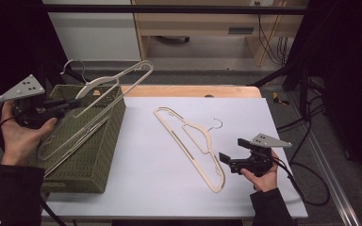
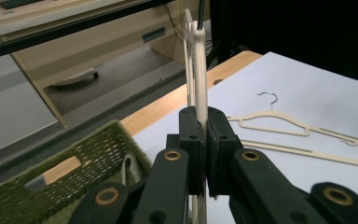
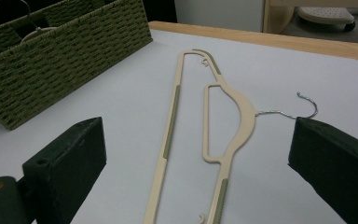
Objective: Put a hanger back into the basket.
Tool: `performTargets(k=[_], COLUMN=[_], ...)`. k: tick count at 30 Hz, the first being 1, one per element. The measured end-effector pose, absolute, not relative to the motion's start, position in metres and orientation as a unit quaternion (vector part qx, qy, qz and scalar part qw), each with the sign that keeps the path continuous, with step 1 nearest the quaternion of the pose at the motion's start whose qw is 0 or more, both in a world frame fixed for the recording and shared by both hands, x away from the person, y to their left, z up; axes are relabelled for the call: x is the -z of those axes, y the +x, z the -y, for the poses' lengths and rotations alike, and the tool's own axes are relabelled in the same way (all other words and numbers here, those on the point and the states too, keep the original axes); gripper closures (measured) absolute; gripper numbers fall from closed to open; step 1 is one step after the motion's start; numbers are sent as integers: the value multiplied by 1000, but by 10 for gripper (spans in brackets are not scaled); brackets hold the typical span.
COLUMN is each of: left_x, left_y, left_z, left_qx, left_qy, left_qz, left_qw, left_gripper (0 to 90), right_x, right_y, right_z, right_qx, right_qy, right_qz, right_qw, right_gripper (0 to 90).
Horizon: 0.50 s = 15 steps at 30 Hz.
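Fingers (image 2: pixel 199 140) of the left gripper (image 1: pixel 65 106) are pressed together on the thin cream plastic coat hanger (image 1: pixel 118 82), pinching its flat bar edge-on. That hanger hangs in the air over the green woven rectangular basket (image 1: pixel 106 146), tilted, its long axis rising from the basket's left side up and away past the basket's far right corner, with its metal hook above the basket's far rim. More cream hangers (image 1: pixel 70 141) lie inside the basket. Well right of the basket, a second cream plastic hanger (image 1: pixel 188 146) lies flat on the white tabletop (image 1: pixel 146 179), its long axis running diagonally away from the basket's far corner, hook pointing right. Beside it, the right gripper (image 1: pixel 225 161) has fingers (image 3: pixel 70 163) spread wide, holding nothing.
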State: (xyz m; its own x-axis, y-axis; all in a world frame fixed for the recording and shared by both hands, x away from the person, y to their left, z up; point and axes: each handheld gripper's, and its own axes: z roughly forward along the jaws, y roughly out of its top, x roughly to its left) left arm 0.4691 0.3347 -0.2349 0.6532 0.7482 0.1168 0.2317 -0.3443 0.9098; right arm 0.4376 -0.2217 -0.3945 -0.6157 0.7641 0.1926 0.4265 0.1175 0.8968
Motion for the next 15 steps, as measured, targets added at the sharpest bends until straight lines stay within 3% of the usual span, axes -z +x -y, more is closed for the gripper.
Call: performTargets(k=[15], left_x=[263], left_y=[483], left_z=[-380], left_qx=[-301], left_qy=[772], left_qz=[-349], left_qw=[438], left_gripper=[867], right_x=[396], right_y=[438], right_z=[221], right_qx=[-522], right_qy=[404], right_qz=[-734], right_qw=[161], right_gripper=[48])
